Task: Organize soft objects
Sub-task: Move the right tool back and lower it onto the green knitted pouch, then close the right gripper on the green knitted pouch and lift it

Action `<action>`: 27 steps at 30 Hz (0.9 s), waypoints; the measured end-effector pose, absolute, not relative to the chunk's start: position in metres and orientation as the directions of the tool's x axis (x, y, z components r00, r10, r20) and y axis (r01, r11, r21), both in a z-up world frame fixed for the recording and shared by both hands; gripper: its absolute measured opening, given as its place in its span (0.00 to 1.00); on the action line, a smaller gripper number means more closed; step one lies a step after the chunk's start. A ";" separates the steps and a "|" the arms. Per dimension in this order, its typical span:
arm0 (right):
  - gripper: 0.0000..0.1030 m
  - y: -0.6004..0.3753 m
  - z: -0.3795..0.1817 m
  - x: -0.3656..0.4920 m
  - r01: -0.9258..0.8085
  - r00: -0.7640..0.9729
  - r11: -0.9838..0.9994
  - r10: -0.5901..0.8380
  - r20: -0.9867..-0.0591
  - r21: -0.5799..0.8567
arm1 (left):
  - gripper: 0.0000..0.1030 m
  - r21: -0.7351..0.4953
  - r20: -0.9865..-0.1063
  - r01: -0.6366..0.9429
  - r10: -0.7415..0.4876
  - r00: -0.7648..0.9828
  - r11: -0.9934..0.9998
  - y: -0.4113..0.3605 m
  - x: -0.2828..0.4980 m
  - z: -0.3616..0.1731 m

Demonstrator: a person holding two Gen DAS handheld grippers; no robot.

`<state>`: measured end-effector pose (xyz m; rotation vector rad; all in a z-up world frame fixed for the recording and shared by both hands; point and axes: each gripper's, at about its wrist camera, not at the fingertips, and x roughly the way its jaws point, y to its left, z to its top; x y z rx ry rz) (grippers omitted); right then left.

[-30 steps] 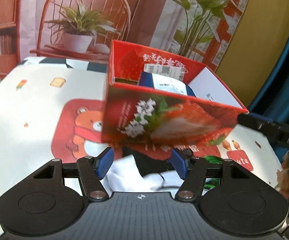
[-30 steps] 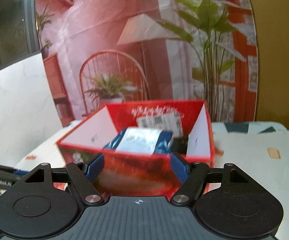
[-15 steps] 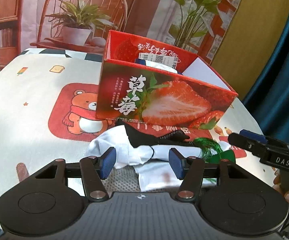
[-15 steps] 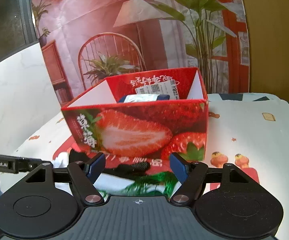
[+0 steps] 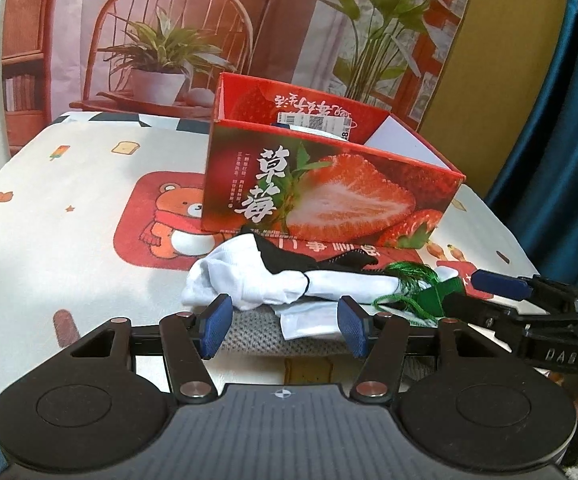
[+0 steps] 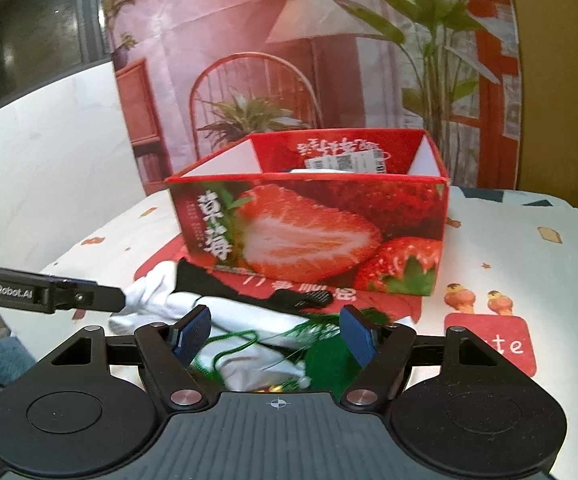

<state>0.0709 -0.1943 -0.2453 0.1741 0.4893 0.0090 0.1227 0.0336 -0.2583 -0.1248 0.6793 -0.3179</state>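
Left wrist | white cloth (image 5: 245, 280) long axis left-right before box (image 5: 329, 196) | both tools (image 5: 285, 326) (image 6: 275, 336) spread, pinching nothing

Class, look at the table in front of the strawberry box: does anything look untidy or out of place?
Yes. A jumbled heap lies on the tablecloth in front of the strawberry box, not in it: white cloth, a black piece and a green tasselled item, overlapping and crumpled.

Two wrist fisheyes, both pitched down along their own fingers, low and close over the table.
Left gripper (image 5: 285, 330) views the strawberry box (image 5: 329, 196) from its left-front corner; right gripper (image 6: 275, 336) faces it nearly square-on. Shared: box, sock pile (image 5: 257, 280) ahead, each other's fingers.
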 end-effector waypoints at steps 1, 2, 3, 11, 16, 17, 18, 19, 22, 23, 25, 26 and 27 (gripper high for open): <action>0.66 -0.192 -0.246 0.069 0.023 0.882 0.987 0.056 -0.468 0.161 | 0.59 -0.217 -0.597 0.243 -0.326 0.733 0.945 0.035 0.122 -0.258; 0.65 -0.189 -0.247 0.068 0.020 0.879 0.988 0.054 -0.474 0.150 | 0.59 -0.219 -0.596 0.239 -0.324 0.735 0.946 0.036 0.120 -0.258; 0.65 -0.187 -0.248 0.067 0.025 0.875 0.990 0.046 -0.481 0.140 | 0.59 -0.222 -0.593 0.236 -0.323 0.737 0.946 0.037 0.118 -0.257; 0.64 -0.204 -0.247 0.053 0.151 0.863 0.978 -0.060 -0.501 0.143 | 0.53 -0.236 -0.565 0.214 -0.313 0.763 0.948 0.042 0.110 -0.250; 0.59 -0.223 -0.261 0.053 0.212 0.838 0.956 -0.070 -0.541 0.204 | 0.46 -0.241 -0.581 0.199 -0.305 0.755 0.950 0.042 0.116 -0.255; 0.58 -0.225 -0.265 0.055 0.219 0.832 0.953 -0.069 -0.551 0.211 | 0.46 -0.243 -0.585 0.195 -0.304 0.752 0.950 0.043 0.116 -0.256; 0.56 -0.226 -0.268 0.056 0.223 0.827 0.951 -0.067 -0.559 0.216 | 0.46 -0.245 -0.588 0.190 -0.302 0.750 0.951 0.043 0.117 -0.257; 0.53 -0.228 -0.272 0.058 0.224 0.820 0.949 -0.060 -0.569 0.222 | 0.46 -0.246 -0.592 0.186 -0.299 0.748 0.951 0.043 0.118 -0.259; 0.49 -0.230 -0.283 0.062 0.230 0.804 0.944 -0.047 -0.593 0.237 | 0.46 -0.251 -0.602 0.175 -0.295 0.742 0.952 0.044 0.121 -0.262; 0.49 -0.231 -0.286 0.063 0.232 0.801 0.942 -0.043 -0.597 0.243 | 0.46 -0.252 -0.605 0.174 -0.295 0.739 0.952 0.044 0.121 -0.263; 0.49 -0.233 -0.291 0.065 0.234 0.797 0.938 -0.034 -0.603 0.257 | 0.46 -0.253 -0.610 0.174 -0.296 0.735 0.952 0.044 0.122 -0.264; 0.49 -0.234 -0.292 0.066 0.233 0.798 0.935 -0.027 -0.602 0.267 | 0.46 -0.253 -0.612 0.174 -0.296 0.733 0.952 0.044 0.122 -0.265; 0.49 -0.235 -0.294 0.066 0.233 0.798 0.932 -0.020 -0.602 0.278 | 0.46 -0.252 -0.613 0.173 -0.296 0.732 0.952 0.044 0.122 -0.265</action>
